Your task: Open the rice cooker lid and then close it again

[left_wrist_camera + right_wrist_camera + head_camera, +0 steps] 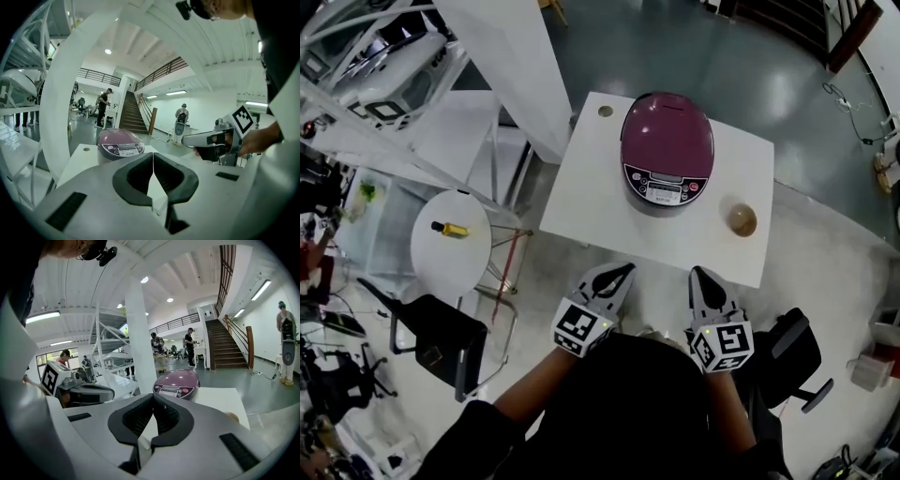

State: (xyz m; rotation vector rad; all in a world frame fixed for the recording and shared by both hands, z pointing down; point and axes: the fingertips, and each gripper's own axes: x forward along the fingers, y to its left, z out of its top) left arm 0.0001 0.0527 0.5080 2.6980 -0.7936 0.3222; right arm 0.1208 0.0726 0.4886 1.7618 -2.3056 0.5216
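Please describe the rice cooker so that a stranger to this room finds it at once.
Find the square white table in front of the person. On its far half stands the rice cooker, a purple dome with a grey button panel facing the person. It is far bigger than the small tan round thing to its right.

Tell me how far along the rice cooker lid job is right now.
Done: nothing I can confirm; the rice cooker sits on the table with its lid down. In hand: nothing; the left gripper and right gripper are both shut, empty, short of the table's near edge. Left: likely opening and closing the lid, though this one moment can't tell start from finish.
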